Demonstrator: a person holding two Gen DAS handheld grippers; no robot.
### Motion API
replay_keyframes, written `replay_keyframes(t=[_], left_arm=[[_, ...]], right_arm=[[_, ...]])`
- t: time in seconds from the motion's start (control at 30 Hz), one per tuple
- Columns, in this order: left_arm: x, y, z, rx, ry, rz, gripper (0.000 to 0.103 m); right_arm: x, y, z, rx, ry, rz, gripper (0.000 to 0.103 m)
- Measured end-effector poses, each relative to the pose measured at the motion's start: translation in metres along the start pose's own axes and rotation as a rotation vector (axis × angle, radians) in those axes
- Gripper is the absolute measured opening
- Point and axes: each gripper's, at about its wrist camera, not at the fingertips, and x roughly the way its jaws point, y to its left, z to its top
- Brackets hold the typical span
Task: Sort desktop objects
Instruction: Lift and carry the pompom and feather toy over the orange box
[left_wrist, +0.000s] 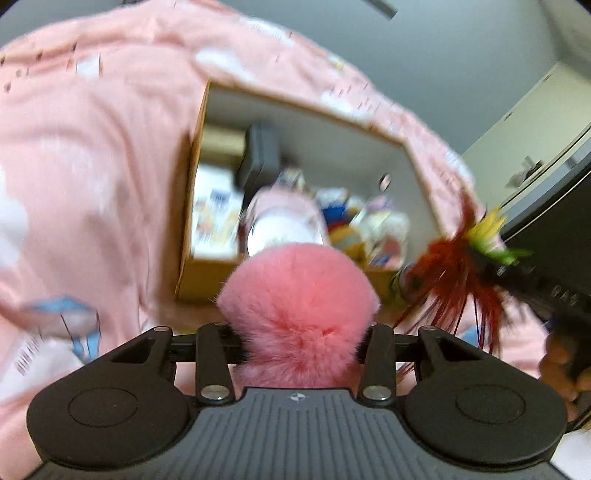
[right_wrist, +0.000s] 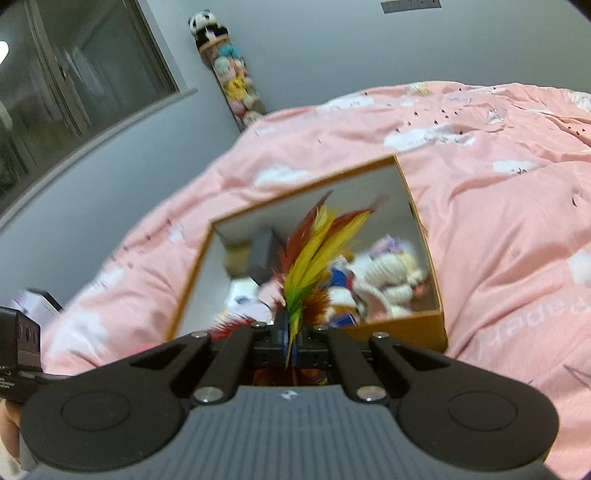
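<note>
We held a pink pompom (left_wrist: 301, 306) clamped in our left gripper (left_wrist: 299, 332). Our right gripper (right_wrist: 290, 345) pinched a feather shuttlecock (right_wrist: 314, 258) at its base, feathers pointing toward one o'clock over the cardboard box (right_wrist: 402, 330).

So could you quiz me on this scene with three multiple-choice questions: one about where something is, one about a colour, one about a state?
1. Where does the cardboard box sit?
A. on a pink cloud-print bedspread
B. on a wooden floor
C. on a shelf

2. What colour is the fluffy pompom in the left gripper?
A. blue
B. pink
C. white

3. What state is the right gripper in?
A. open, holding nothing
B. shut on the feather shuttlecock
C. out of view

Answers: 1 A, pink fabric surrounds the box; 2 B, the fur is pink; 3 B, its jaws pinch the shuttlecock's base.
</note>
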Motion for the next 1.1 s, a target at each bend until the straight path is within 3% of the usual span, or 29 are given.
replay_keyframes(t=[0.2,0.43,1.1], left_arm=[[-0.02,-0.023,0.026,0.033,-0.088,-0.022,0.047],[-0.018,-0.043,0.043,0.09,-0.118,0.005,0.047],[0.052,-0.069,0.095,0.119,-0.103,0.002,0.047]], right_arm=[[-0.016,0.009,0.021,-0.016,-0.037,0.042,0.001],[-0.009,0.014,0.036,-0.059,-0.063,0.027,0.001],[0.057,-0.002,0.083,-0.139,-0.134,-0.163,0.001]])
